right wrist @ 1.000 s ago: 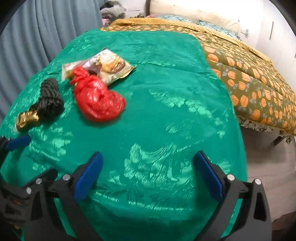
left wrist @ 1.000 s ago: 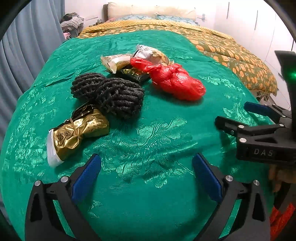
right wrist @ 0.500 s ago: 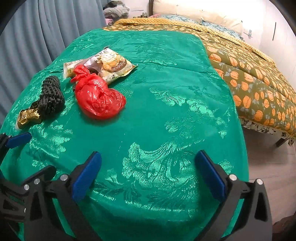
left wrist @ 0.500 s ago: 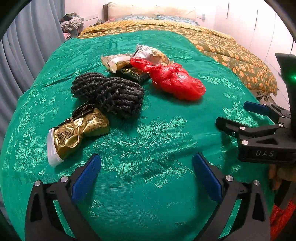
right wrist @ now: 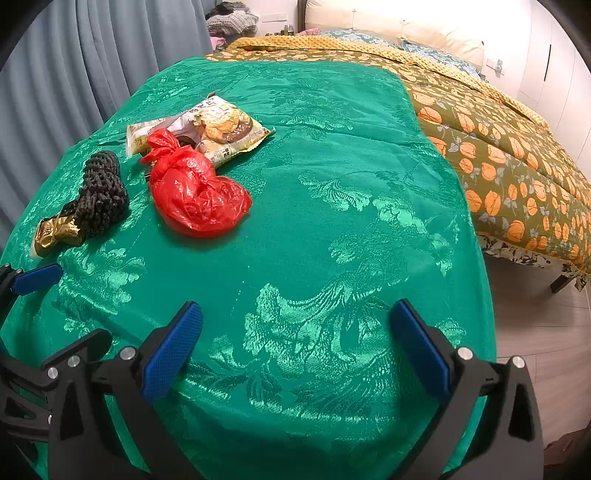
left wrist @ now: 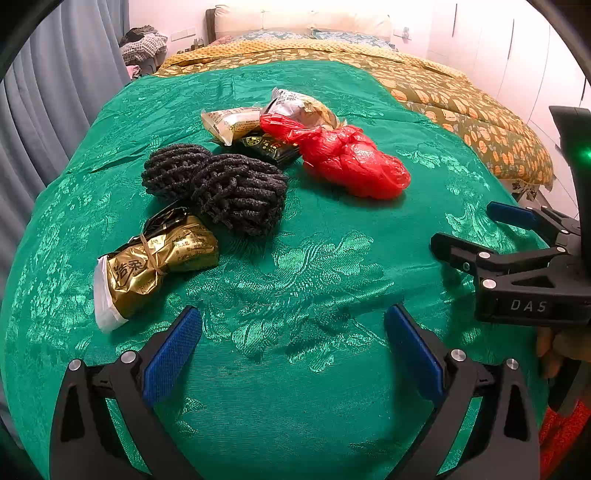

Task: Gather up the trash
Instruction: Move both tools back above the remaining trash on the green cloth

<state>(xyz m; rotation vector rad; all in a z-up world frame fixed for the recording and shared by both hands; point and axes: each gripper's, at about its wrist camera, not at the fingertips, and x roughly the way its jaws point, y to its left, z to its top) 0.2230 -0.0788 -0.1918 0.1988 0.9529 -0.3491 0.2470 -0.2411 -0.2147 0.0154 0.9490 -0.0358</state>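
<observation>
Trash lies on a green bedspread (left wrist: 295,295): a gold wrapper (left wrist: 155,262), two black foam nets (left wrist: 229,188), a red plastic bag (left wrist: 351,162), snack packets (left wrist: 266,118) behind it. In the right wrist view the red bag (right wrist: 195,195), a pastry packet (right wrist: 225,129), the black nets (right wrist: 101,192) and the gold wrapper (right wrist: 55,232) lie at left. My left gripper (left wrist: 291,354) is open and empty, short of the gold wrapper. My right gripper (right wrist: 295,350) is open and empty, over bare bedspread; it also shows in the left wrist view (left wrist: 476,232).
An orange-patterned quilt (right wrist: 517,166) covers the bed's right side, with pillows (left wrist: 295,22) at the head. Grey curtains (right wrist: 74,66) hang at left. Wood floor (right wrist: 535,314) lies beyond the bed's right edge. Something red (left wrist: 561,432) shows at the lower right.
The right gripper's view has shifted slightly, so the trash sits a little lower and nearer. The left gripper has barely moved. Both stay open.
</observation>
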